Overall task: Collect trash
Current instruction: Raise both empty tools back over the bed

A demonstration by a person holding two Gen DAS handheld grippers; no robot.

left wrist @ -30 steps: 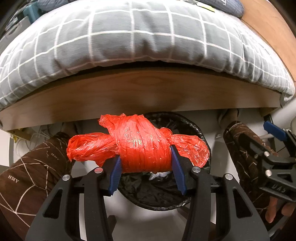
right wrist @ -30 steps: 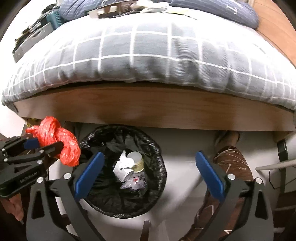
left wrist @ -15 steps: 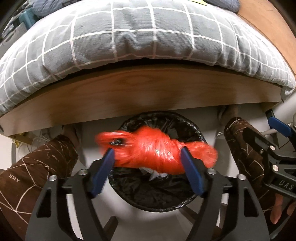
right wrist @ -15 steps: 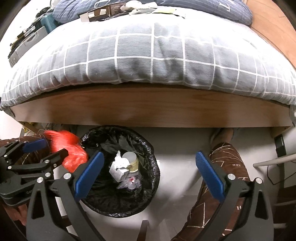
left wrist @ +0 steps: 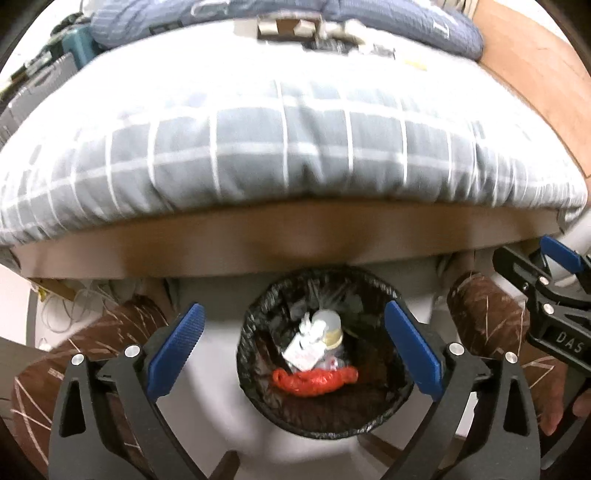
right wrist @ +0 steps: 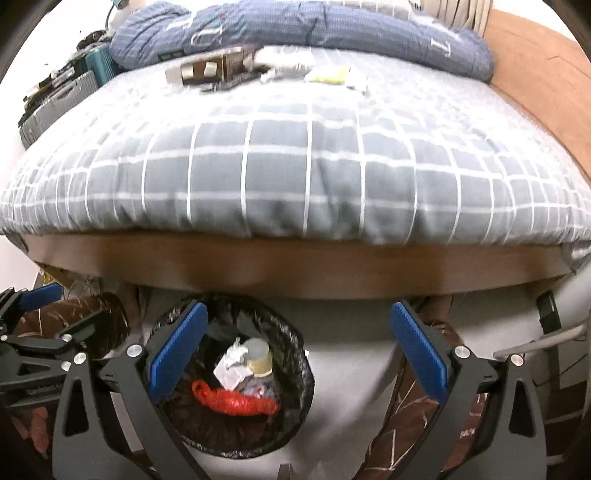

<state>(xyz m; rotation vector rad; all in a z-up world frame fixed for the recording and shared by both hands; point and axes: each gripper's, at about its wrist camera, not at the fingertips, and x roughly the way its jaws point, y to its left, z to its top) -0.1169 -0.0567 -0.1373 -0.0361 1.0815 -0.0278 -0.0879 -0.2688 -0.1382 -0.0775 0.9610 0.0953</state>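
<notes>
Looking down along our left gripper (left wrist: 293, 345), we see its blue pads spread as wide as they go, having just been opening, with nothing between them. Directly below that gap sits the bin (left wrist: 325, 424), lined with a black bag and standing on the pale floor between our knees. We hold the gripper over the bin's mouth so that whatever it lets go falls straight in. The red plastic bag (left wrist: 316, 380), tied into a knot, now lies inside the bin against the near wall, resting beside a crumpled white paper (left wrist: 304, 350) and a clear bottle with a pale cap (left wrist: 330, 328).

Our right gripper (right wrist: 299, 354) is likewise spread wide and empty. It hangs just to the right of the bin, half over bare floor, so we judge it is kept clear of the drop while ready for the next piece. From its view the red bag shows plainly on the bin's contents, free of both tools.

Just behind the bin runs the wooden bed frame (right wrist: 295, 266), and above it the grey checked quilt (right wrist: 295, 177). Farther back, on the quilt, lies a scatter of small cartons and wrappers (right wrist: 266, 68) in front of a blue pillow (right wrist: 332, 29). Those look like the trash yet to be collected, so we would reach up there next.
</notes>
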